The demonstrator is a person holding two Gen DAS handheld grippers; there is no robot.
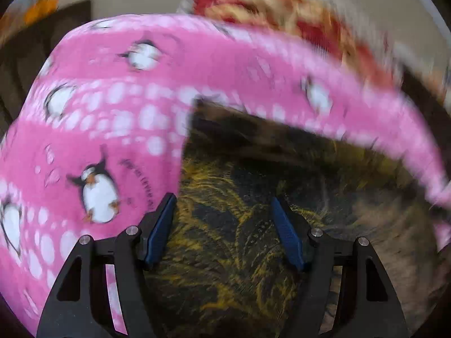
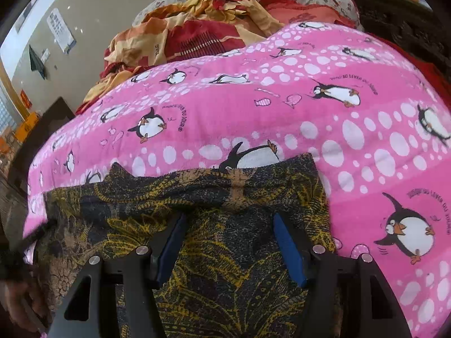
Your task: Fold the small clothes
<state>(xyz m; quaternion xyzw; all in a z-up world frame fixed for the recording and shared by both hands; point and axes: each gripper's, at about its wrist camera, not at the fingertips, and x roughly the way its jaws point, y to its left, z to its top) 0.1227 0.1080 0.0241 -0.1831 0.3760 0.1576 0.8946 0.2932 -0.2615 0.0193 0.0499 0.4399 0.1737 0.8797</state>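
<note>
Both grippers hang open over the dark yellow-patterned garment [image 2: 214, 225], gripping nothing. It lies on the pink penguin blanket [image 2: 282, 107], long side across. The right gripper [image 2: 229, 242] sits near its far edge; the left gripper [image 1: 222, 231] sits farther in.

the dark garment [image 2: 225, 239] is thin matt cloth with a crackled yellow leaf print. the pink penguin blanket [image 2: 282, 112] looks soft, fuzzy fleece. gripper arms are matt black plastic with shiny metal pins; pads [image 2: 289, 245] ribbed blue.
</note>
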